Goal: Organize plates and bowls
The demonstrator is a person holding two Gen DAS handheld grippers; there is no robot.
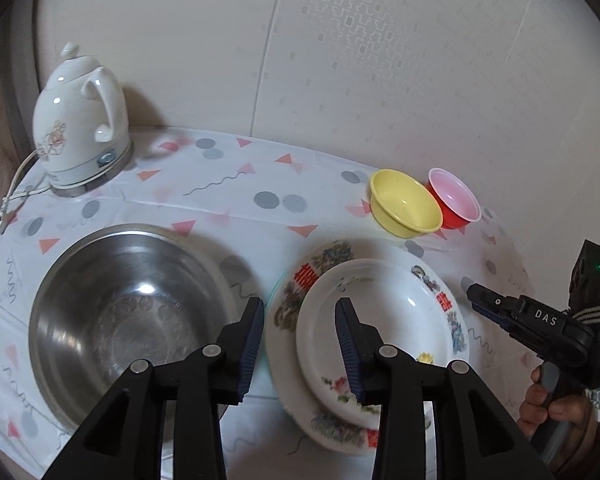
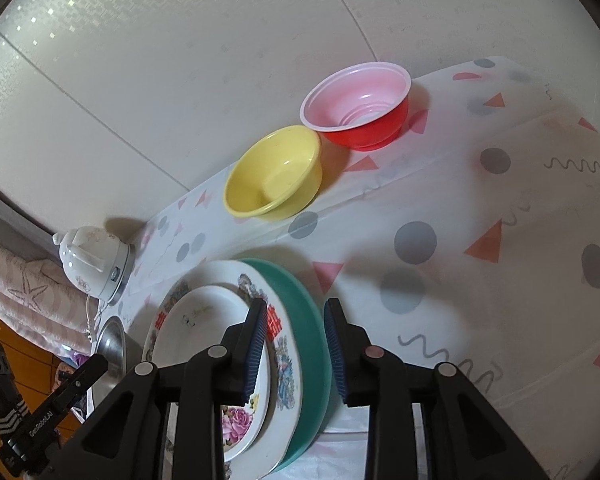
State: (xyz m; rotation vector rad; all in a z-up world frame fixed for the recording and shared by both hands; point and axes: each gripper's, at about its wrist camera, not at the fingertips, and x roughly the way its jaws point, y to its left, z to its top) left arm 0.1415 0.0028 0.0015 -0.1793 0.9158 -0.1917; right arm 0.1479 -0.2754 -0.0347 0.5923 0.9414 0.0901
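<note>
left tool (image 1: 300, 332): parted, nothing held, over stack's left rim | right tool (image 2: 296, 336): parted, astride stack's right rim, not pressed | plates (image 2: 204, 332) stacked on counter (image 2: 500, 240) | yellow bowl (image 2: 274, 174), red bowl (image 2: 360, 100) behind

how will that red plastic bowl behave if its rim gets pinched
The red bowl looks thin-walled, so probably light, and its rim may flex. It narrows to a small base, so a push could tip or slide it on the smooth tablecloth.

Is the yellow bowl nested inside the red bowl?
No: the yellow bowl sits beside the red bowl on the tablecloth, each empty.
</note>
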